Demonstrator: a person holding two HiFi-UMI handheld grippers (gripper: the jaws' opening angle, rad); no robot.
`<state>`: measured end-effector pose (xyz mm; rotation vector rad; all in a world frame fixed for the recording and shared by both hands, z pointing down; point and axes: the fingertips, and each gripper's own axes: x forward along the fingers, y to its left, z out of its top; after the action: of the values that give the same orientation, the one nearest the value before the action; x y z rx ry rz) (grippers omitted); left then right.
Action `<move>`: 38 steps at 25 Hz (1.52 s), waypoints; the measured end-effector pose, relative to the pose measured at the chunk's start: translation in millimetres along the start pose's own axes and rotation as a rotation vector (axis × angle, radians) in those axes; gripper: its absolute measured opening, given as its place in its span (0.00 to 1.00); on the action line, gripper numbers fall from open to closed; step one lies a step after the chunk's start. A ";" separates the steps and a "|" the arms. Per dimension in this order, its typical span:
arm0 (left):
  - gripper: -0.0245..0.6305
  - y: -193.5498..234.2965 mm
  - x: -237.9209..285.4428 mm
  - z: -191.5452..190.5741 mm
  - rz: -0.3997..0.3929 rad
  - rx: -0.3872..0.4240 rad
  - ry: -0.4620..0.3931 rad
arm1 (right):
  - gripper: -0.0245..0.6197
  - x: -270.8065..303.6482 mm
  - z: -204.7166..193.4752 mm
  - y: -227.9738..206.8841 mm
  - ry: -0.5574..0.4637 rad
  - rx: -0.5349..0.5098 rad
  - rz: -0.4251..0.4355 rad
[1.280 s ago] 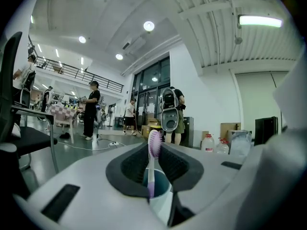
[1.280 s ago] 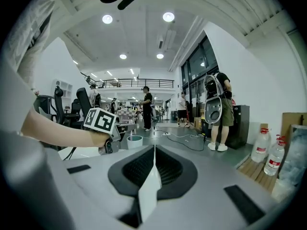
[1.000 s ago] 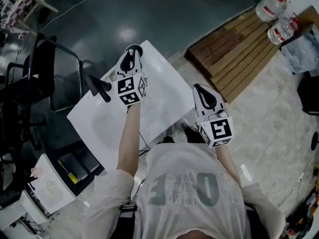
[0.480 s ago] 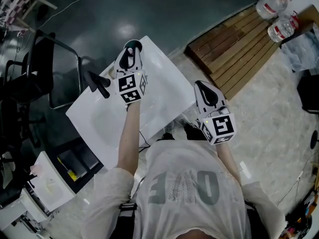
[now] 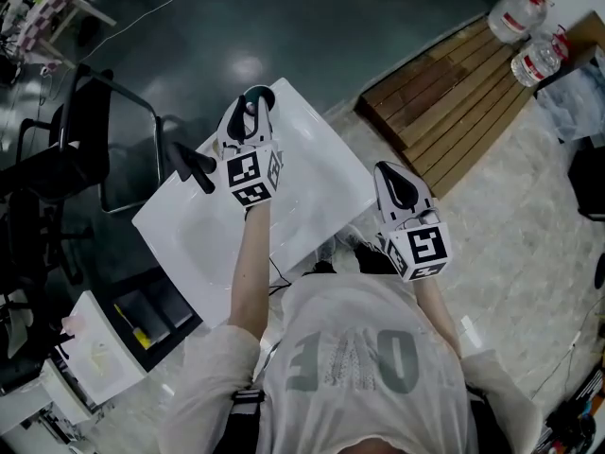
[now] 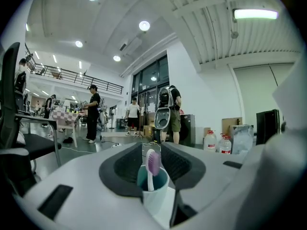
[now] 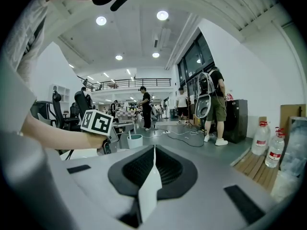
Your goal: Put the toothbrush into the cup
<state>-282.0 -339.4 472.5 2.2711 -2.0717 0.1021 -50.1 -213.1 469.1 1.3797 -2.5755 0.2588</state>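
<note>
A pale teal cup (image 6: pixel 156 188) stands on the far corner of the white sink top (image 5: pixel 312 192). A toothbrush (image 6: pixel 153 163) with a white handle and purple head stands upright inside it. My left gripper (image 6: pixel 151 150) is right at the cup (image 5: pixel 262 93), jaws a little apart on either side of the brush head, not pinching it. In the head view the left gripper (image 5: pixel 250 112) reaches over the sink top. My right gripper (image 5: pixel 384 168) hangs off the sink's right edge, shut and holding nothing. The right gripper view shows the cup (image 7: pixel 135 141) far off to the left.
A black faucet (image 5: pixel 194 166) stands at the sink's left side. A black chair (image 5: pixel 85 140) is beyond it. A wooden pallet (image 5: pixel 454 102) and water bottles (image 5: pixel 515 12) lie to the right. Several people stand in the background.
The left gripper has stayed at the cup, edging slightly forward. The right gripper has barely shifted.
</note>
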 end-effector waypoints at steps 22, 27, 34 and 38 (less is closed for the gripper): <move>0.17 -8.0 -92.3 147.4 0.110 0.119 -0.277 | 0.09 18.3 30.1 23.4 -0.095 -0.049 0.118; 0.14 -13.6 -122.1 157.0 0.148 0.126 -0.298 | 0.09 28.1 41.8 30.7 -0.118 -0.062 0.160; 0.10 -24.5 -153.8 136.9 0.178 0.118 -0.285 | 0.09 36.7 51.0 51.7 -0.141 -0.089 0.235; 0.09 -38.4 -162.5 98.9 0.156 0.087 -0.214 | 0.09 38.9 56.1 63.9 -0.161 -0.114 0.267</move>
<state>-258.1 -184.0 358.8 2.2537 -2.3956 -0.0473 -130.1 -223.4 421.8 1.0567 -2.8577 0.0410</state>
